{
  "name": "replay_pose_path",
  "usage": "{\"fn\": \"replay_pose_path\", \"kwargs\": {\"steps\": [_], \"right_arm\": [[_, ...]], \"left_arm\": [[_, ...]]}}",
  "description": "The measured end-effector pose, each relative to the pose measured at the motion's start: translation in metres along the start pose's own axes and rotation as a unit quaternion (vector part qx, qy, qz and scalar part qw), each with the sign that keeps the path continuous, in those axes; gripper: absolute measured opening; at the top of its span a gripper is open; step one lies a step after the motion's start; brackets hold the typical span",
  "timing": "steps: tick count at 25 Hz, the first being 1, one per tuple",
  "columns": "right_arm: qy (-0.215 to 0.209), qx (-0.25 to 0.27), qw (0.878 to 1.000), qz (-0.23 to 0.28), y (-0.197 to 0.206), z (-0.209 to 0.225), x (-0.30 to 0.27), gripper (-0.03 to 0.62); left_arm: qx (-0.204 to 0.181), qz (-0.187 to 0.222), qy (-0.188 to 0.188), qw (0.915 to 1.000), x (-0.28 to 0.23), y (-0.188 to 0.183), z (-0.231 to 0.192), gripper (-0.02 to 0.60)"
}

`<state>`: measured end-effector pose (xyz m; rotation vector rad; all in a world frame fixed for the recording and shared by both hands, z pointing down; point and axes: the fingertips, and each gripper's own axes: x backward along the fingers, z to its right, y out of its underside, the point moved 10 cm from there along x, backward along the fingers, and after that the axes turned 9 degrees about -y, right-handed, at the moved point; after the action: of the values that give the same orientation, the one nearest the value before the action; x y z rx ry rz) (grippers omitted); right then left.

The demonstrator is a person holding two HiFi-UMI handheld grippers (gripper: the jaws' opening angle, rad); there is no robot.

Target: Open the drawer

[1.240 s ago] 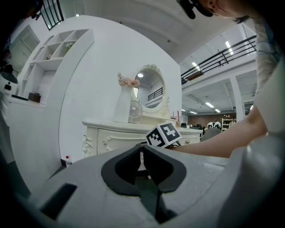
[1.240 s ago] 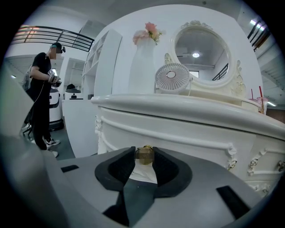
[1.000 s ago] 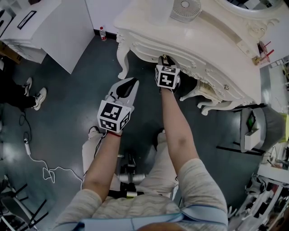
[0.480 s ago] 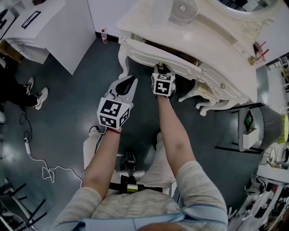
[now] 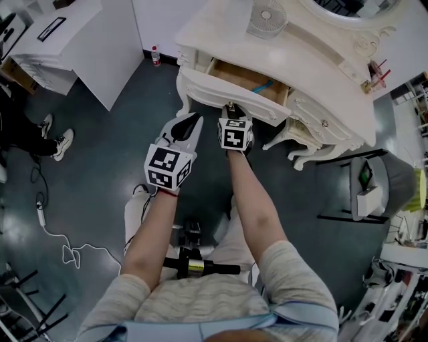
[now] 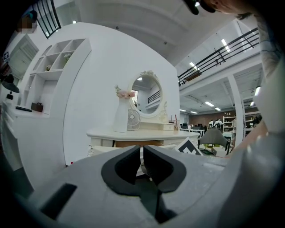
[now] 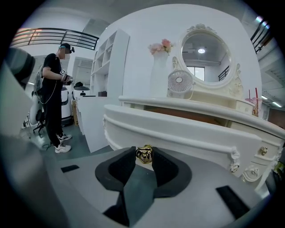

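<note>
The white dressing table [image 5: 314, 60] has its left drawer [image 5: 231, 93] pulled partly out, so the wooden inside [image 5: 244, 75] shows with a small blue thing [image 5: 263, 87] in it. My right gripper [image 5: 229, 108] is shut on the drawer's gold knob [image 7: 144, 152], which sits between the dark pads [image 7: 162, 165] against the curved drawer front [image 7: 178, 129]. To its left my left gripper [image 5: 196, 120] hangs in the air in front of the table, jaws together and empty. In its own view the left gripper [image 6: 142, 153] points level toward the table.
On the tabletop stand a fan [image 5: 266, 17], a vase [image 7: 158, 71] and an oval mirror [image 7: 205, 55]. A white cabinet [image 5: 80, 40] stands at left with a bottle [image 5: 156, 55] beside it. A person [image 7: 53, 93] stands at left. A cable [image 5: 67, 254] lies on the floor.
The drawer has slid out toward me with my right gripper on its knob, and the wooden inside has come into view. My left gripper has barely shifted.
</note>
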<state>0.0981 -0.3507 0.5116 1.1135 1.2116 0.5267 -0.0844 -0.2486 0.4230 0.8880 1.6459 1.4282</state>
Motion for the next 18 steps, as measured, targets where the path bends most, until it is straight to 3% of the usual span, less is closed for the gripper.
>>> {"fn": "replay_pose_path", "kwargs": {"steps": [18], "right_arm": [[-0.034,0.03,0.999,-0.007,0.023,-0.044,0.049,0.106]], "left_arm": [[0.013,0.013,-0.026,0.9995,0.057,-0.01,0.009,0.017]]}}
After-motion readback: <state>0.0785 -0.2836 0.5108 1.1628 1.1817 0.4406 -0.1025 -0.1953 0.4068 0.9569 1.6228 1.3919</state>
